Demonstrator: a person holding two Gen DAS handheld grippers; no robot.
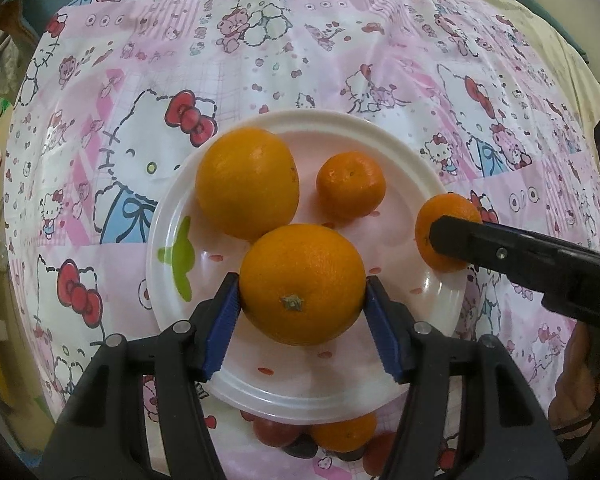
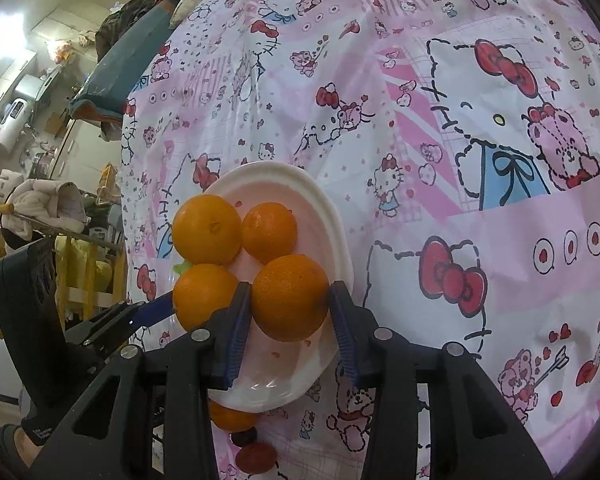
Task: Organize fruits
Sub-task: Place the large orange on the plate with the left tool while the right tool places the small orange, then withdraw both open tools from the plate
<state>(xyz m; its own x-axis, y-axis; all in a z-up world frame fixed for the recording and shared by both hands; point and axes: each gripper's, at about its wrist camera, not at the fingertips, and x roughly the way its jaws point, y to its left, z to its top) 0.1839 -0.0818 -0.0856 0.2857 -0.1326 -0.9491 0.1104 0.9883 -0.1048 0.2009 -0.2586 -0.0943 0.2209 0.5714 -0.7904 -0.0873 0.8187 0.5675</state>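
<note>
My left tongs [image 1: 302, 292] clamp a large orange [image 1: 302, 282] over the white plate [image 1: 172, 216]. My right tongs [image 2: 290, 312] grip a mandarin [image 2: 290, 298] at the plate's rim. Another orange [image 1: 247, 182] and mandarin [image 1: 351, 189] rest on the plate, on the cloth-covered bench [image 1: 340, 60].

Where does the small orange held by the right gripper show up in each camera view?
Left wrist view: the small orange sits at mid-right, at the white plate's right rim, partly behind the right gripper.
Right wrist view: lower centre, between the gripper's blue pads.
Shared landmark: the white plate.
</note>
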